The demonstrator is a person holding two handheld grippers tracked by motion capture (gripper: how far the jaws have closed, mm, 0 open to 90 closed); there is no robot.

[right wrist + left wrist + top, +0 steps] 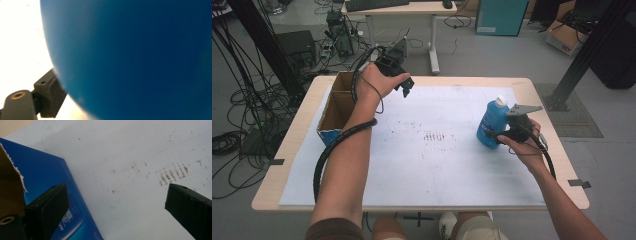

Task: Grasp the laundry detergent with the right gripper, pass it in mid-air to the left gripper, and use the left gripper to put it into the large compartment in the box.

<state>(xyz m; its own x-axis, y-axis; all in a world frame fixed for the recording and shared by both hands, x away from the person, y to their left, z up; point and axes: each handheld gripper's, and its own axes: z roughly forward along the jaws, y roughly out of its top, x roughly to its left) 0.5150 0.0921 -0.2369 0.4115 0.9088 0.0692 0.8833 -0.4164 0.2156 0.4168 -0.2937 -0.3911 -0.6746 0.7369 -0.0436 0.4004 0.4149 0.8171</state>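
I see the blue bottle [492, 122] standing upright with its white cap on, on the white sheet [432, 165] at the 3 o'clock side of the counter [282, 165]. My right claw [502, 134] comes in from the bottle's right, level with its lower body. Right gripper view: bottle wall [137, 57] sits hard against the one jaw I can see; the other is hidden, so I can't tell if the grip is firm. My left claw [408, 86] hangs at 11 o'clock, jaws wide apart, nothing between them. Below it lies the edge of the open cardboard box [334, 107], blue outside [45, 175], brown inside.
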